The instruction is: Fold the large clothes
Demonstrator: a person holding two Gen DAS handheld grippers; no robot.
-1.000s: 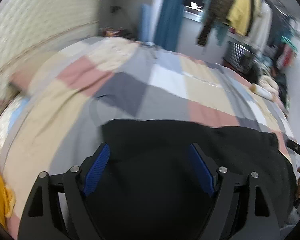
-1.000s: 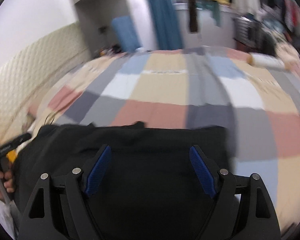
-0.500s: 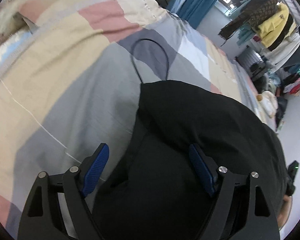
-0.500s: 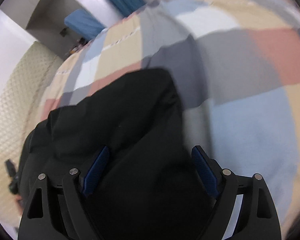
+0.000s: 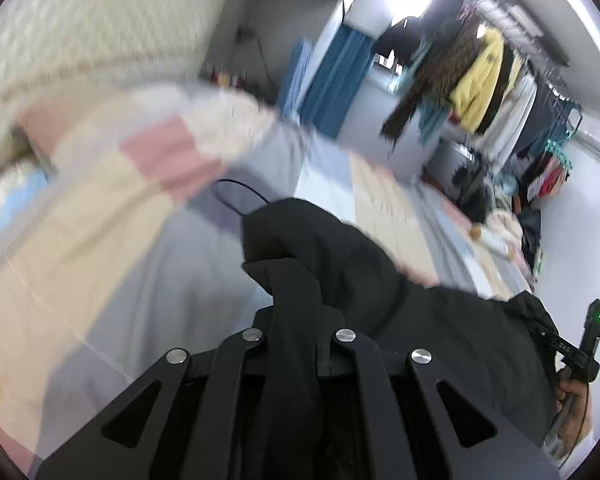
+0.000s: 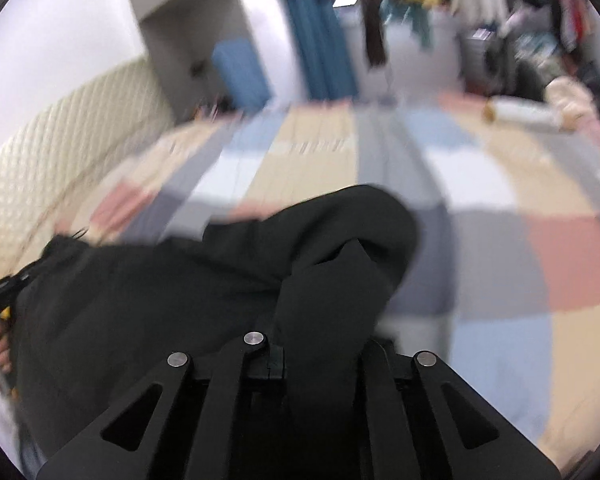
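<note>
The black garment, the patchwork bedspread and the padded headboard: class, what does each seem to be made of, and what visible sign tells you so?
Black garment: soft matte fabric, possibly fleece or a thick knit; it bunches into rounded folds without shine.
Patchwork bedspread: thin woven cloth, probably cotton; flat, dull printed colour blocks.
Headboard: cream quilted padding, fabric or leatherette; its diamond tufting shows, but blur hides the surface.

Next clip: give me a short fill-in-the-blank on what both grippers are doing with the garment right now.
1. The left gripper is shut on a fold of the ____ garment.
2. The right gripper is ____ on the same garment.
3. The garment lies on a checkered ____.
4. Among the clothes hanging behind the bed, one jacket is ____.

Missing words: black; shut; bedspread; yellow
</note>
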